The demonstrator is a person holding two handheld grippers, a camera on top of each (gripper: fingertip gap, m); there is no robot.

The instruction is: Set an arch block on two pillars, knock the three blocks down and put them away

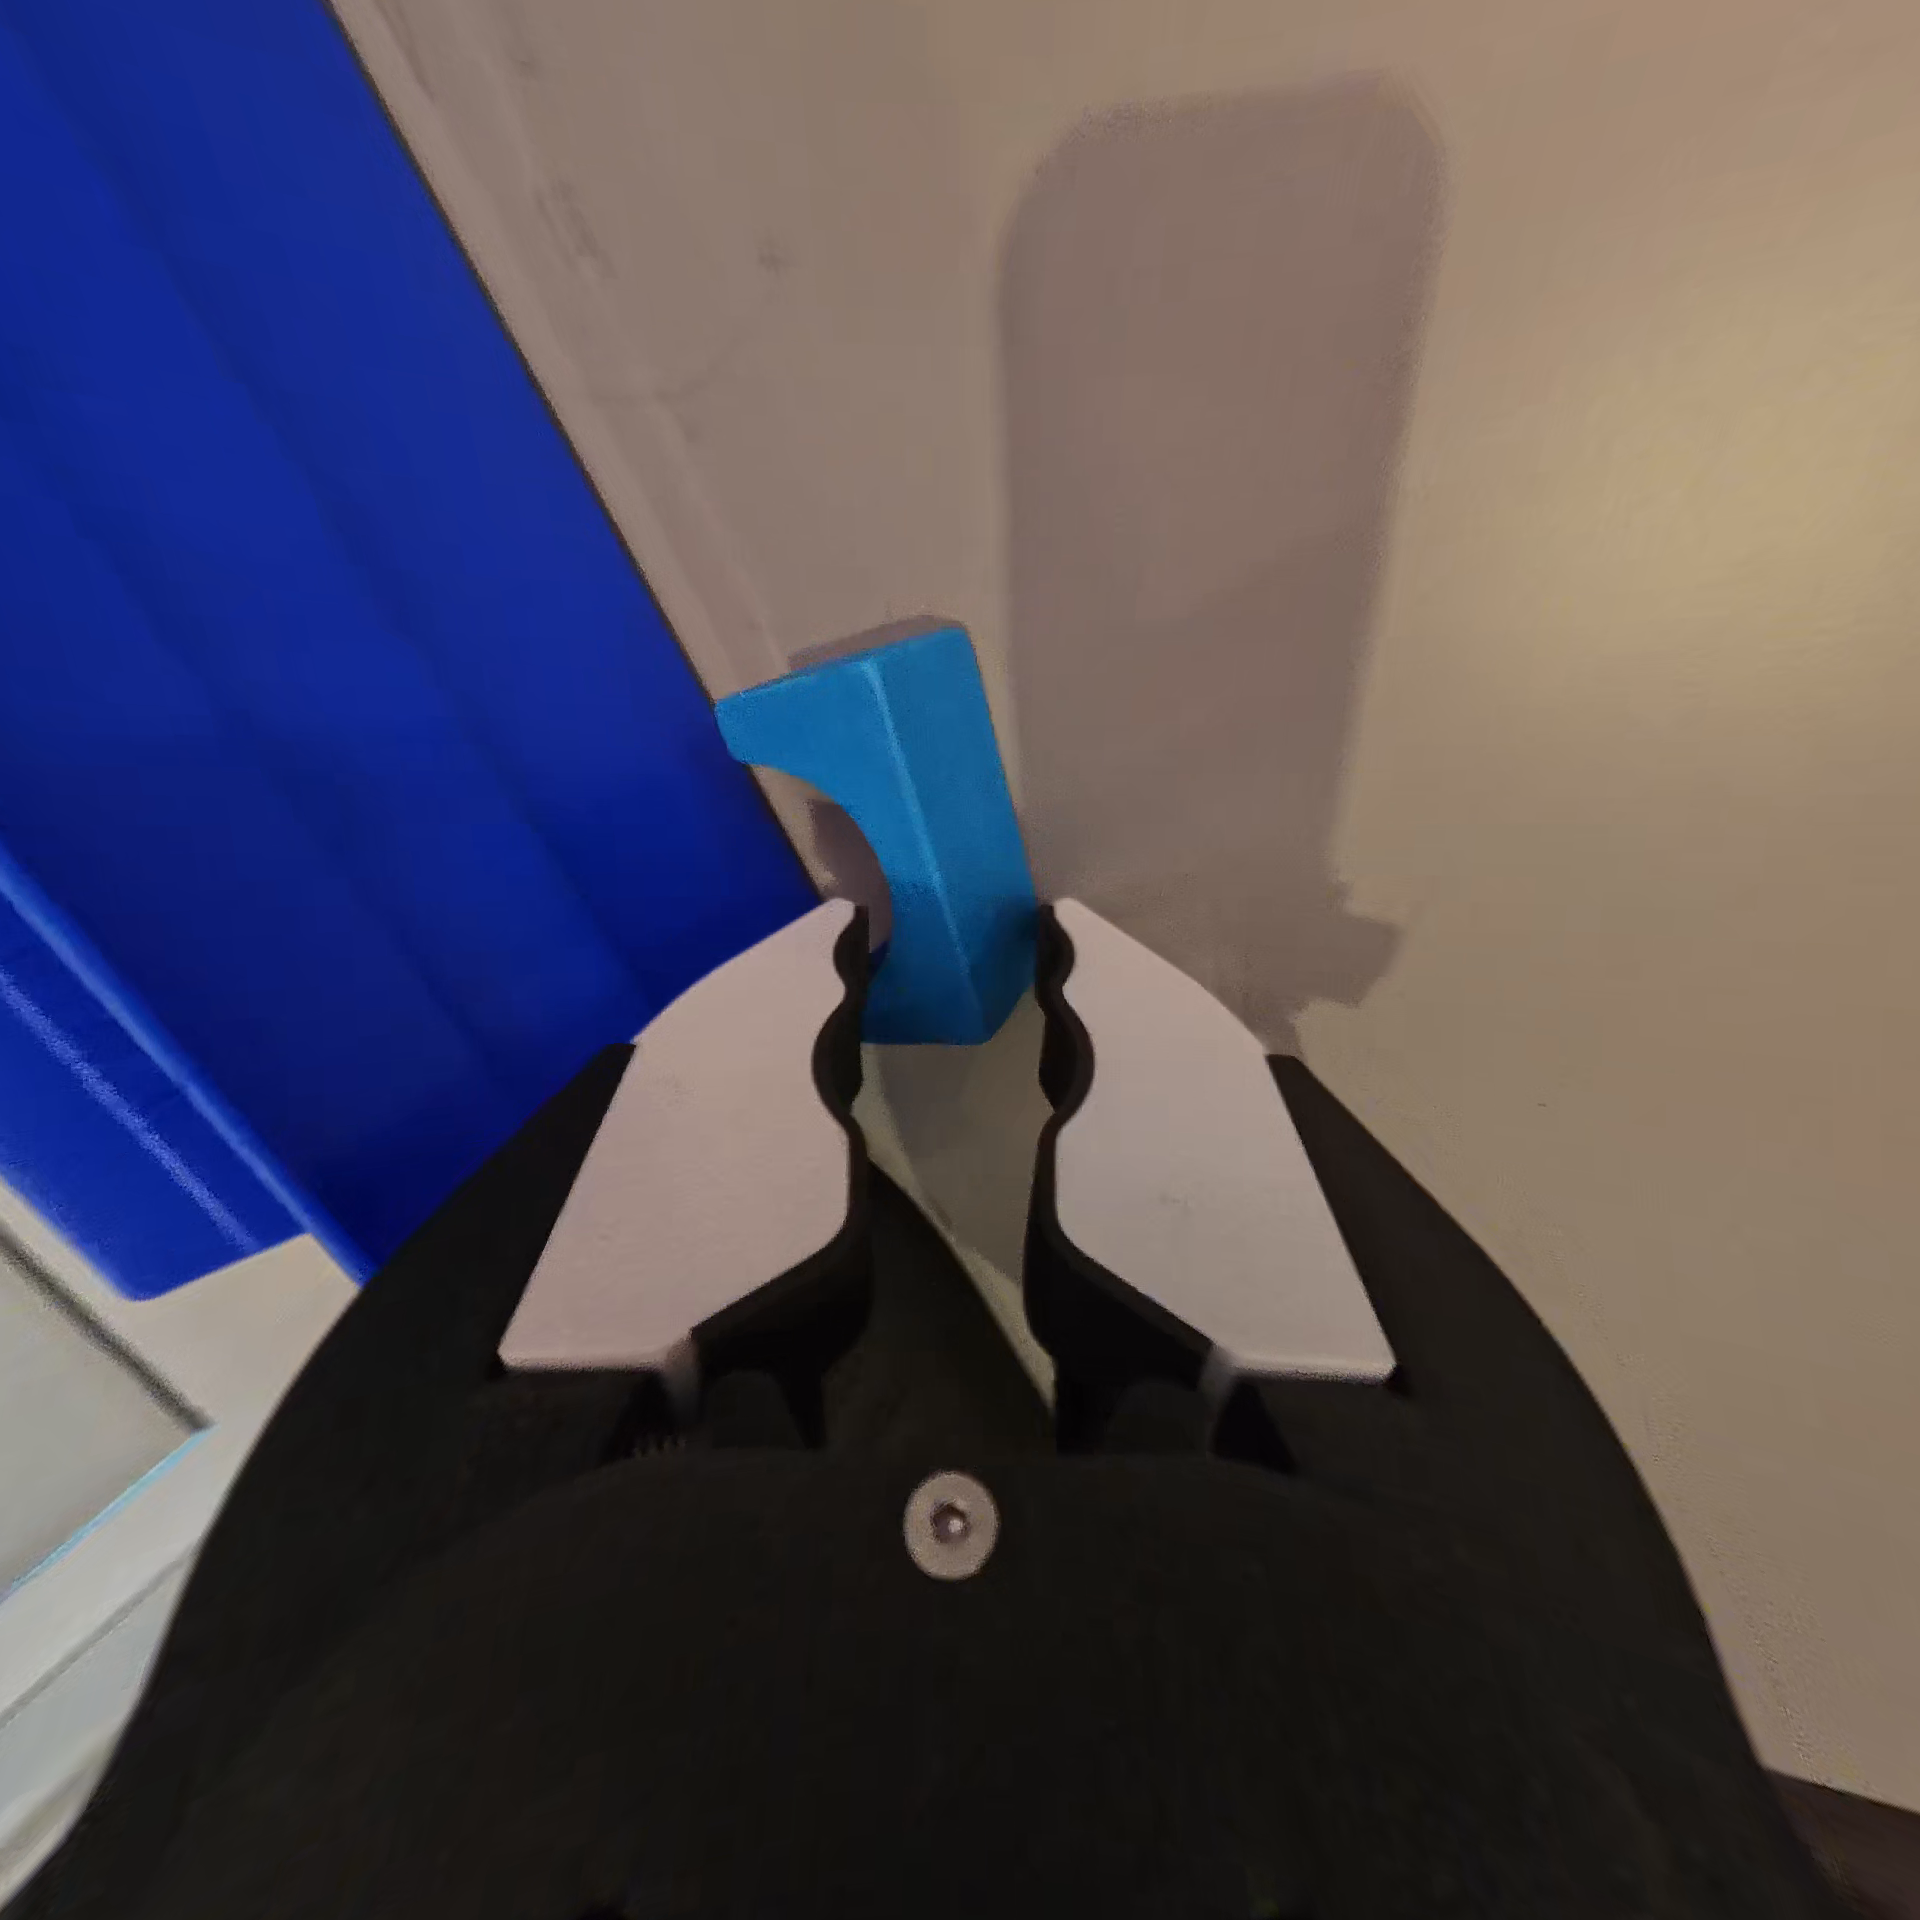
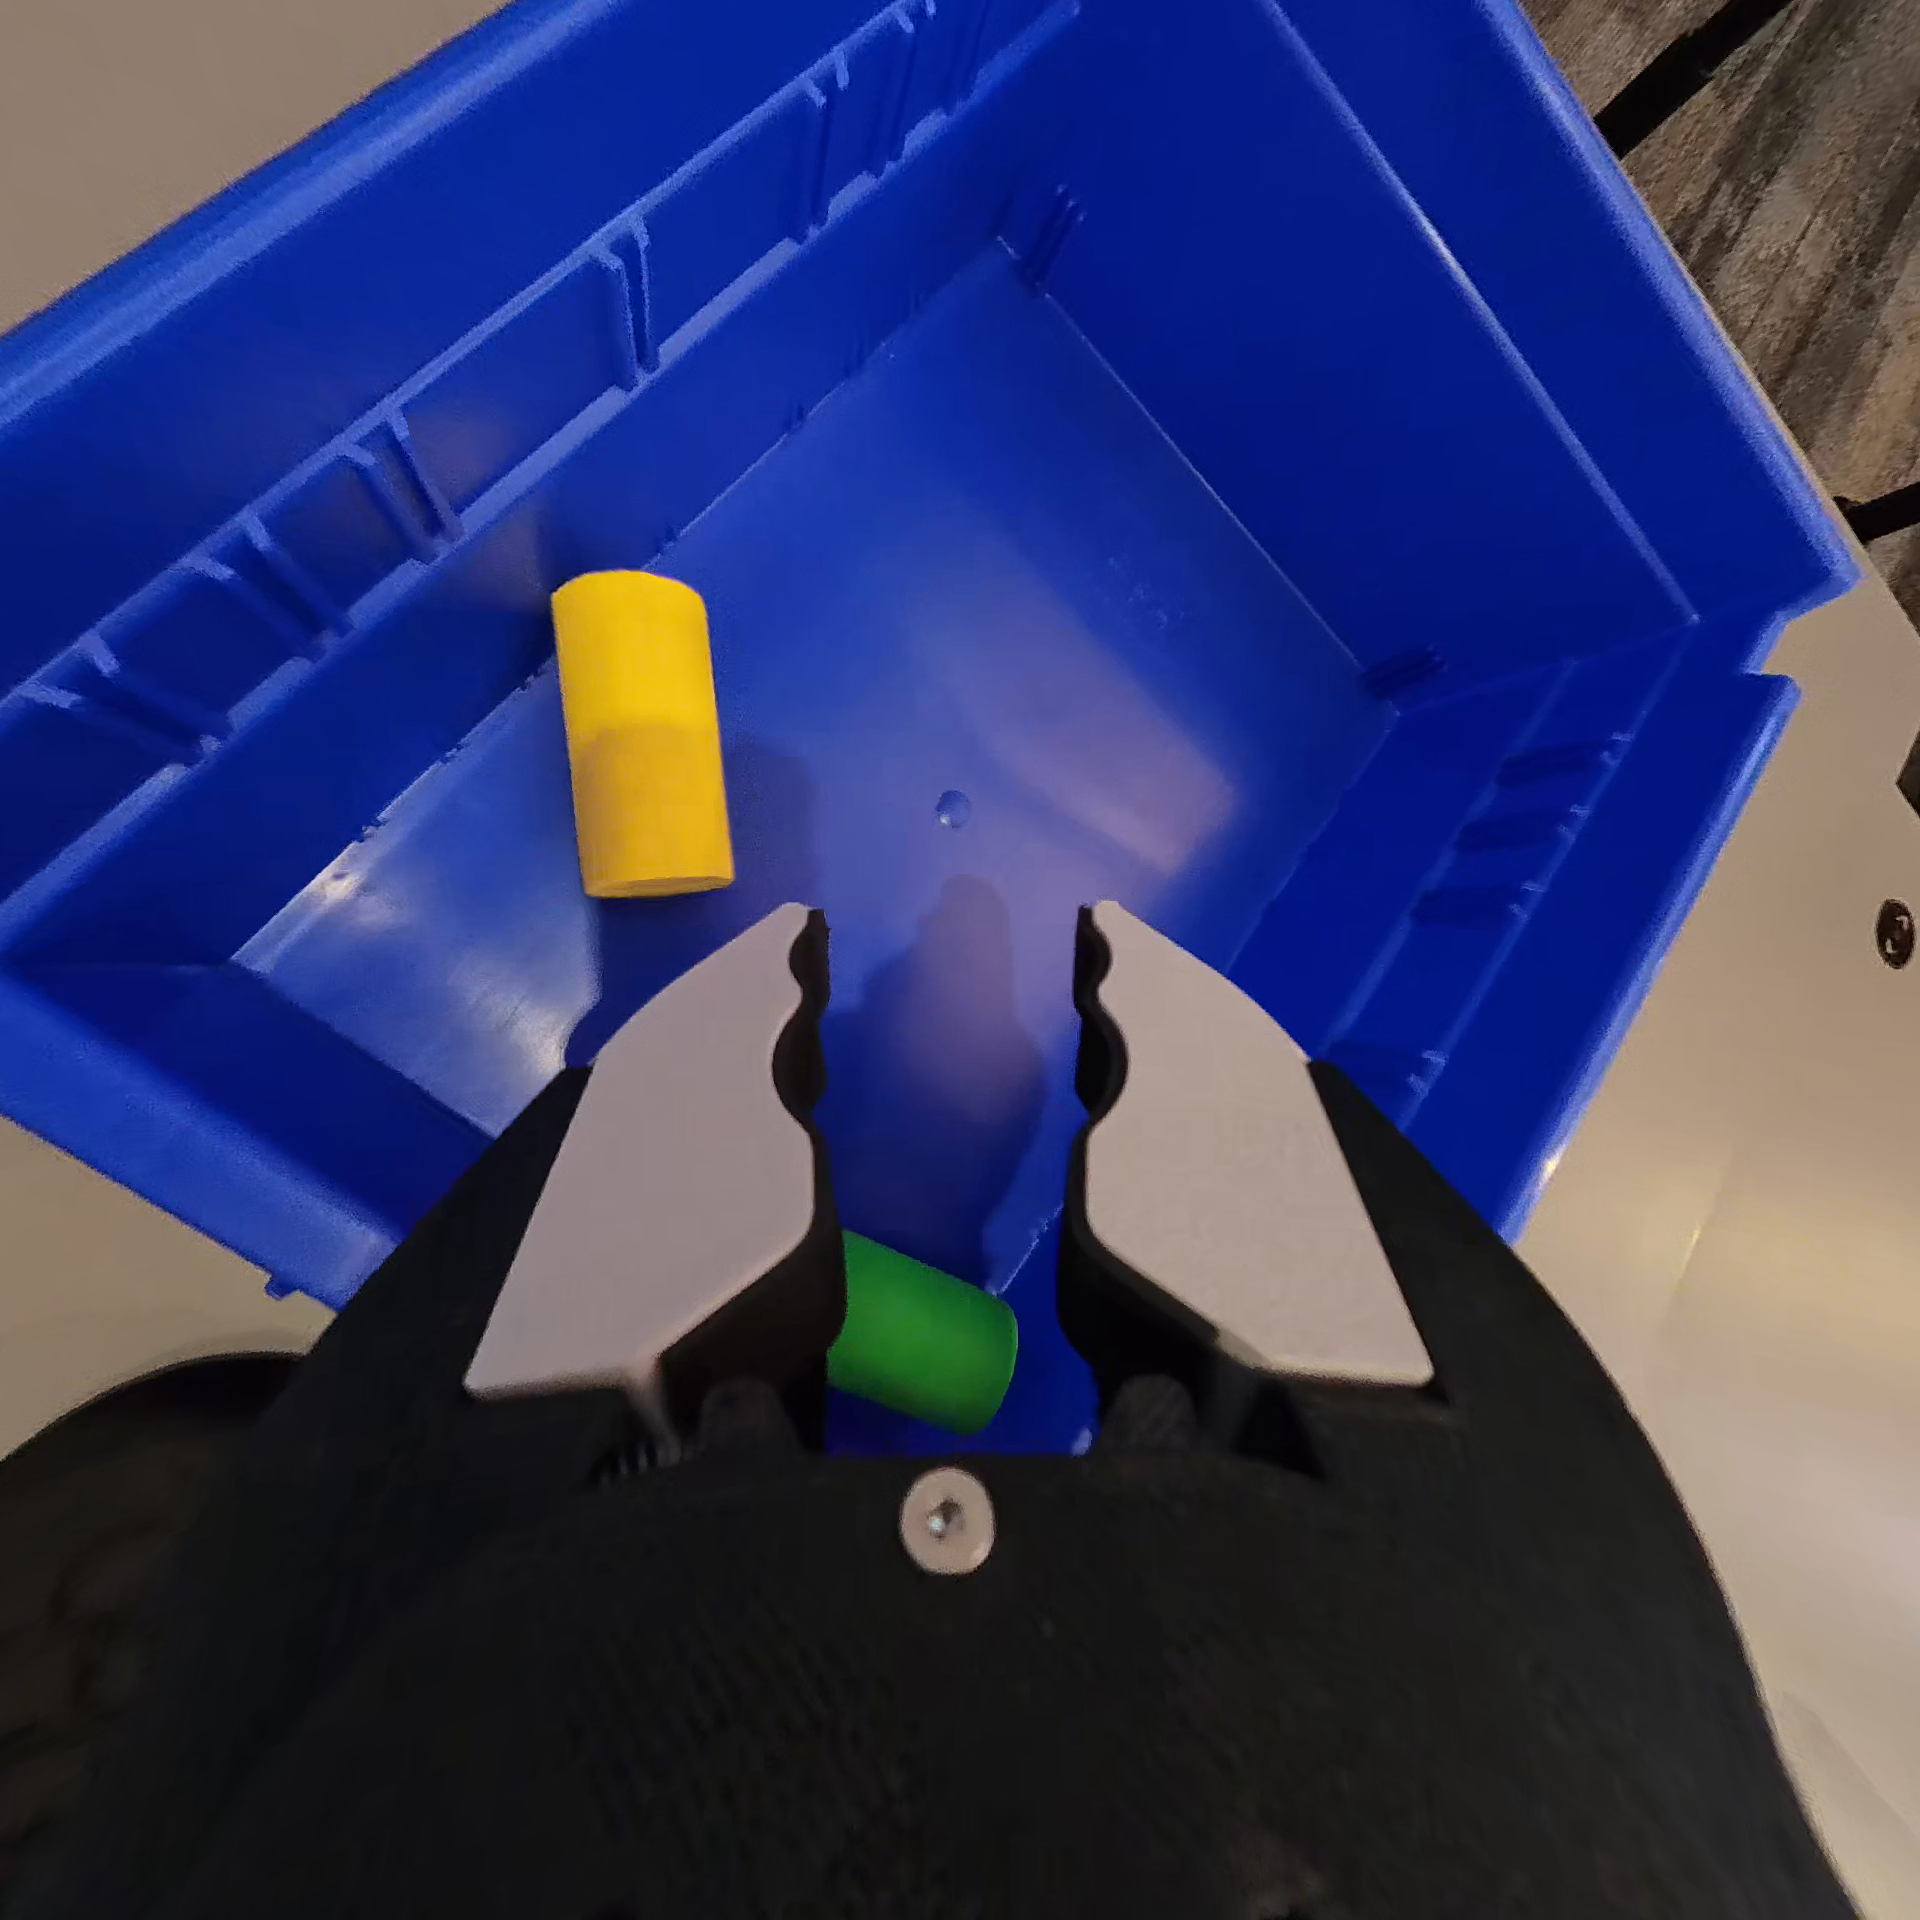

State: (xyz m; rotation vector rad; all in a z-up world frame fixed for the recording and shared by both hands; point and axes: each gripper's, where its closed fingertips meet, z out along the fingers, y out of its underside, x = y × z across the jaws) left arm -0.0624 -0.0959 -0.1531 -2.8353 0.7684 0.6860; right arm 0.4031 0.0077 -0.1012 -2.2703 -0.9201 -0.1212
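Observation:
My left gripper (image 1: 951, 914) is shut on one end of the light blue arch block (image 1: 904, 790), which sticks out past the fingertips beside the outer wall of the dark blue bin (image 1: 312, 623), over the pale table. My right gripper (image 2: 951, 914) is open and empty, and hangs over the inside of the bin (image 2: 1403, 364). A yellow cylinder pillar (image 2: 644, 738) lies on the bin floor to the left of the fingertips. A green cylinder pillar (image 2: 920, 1335) lies on the bin floor near the front corner, seen between my right fingers near their base.
The bin stands on a pale table (image 1: 1558, 623). The gripper's dark shadow (image 1: 1216, 468) falls on the table beyond the arch. Grey patterned floor (image 2: 1766, 208) shows past the table's edge at the upper right. A small round fitting (image 2: 1896, 932) sits in the tabletop. One gripper's finger ends stand about 50 cm off the other's. The green cylinder pillar (image 2: 920, 1335) is about 9 cm from my right fingertips and 50 cm from my left.

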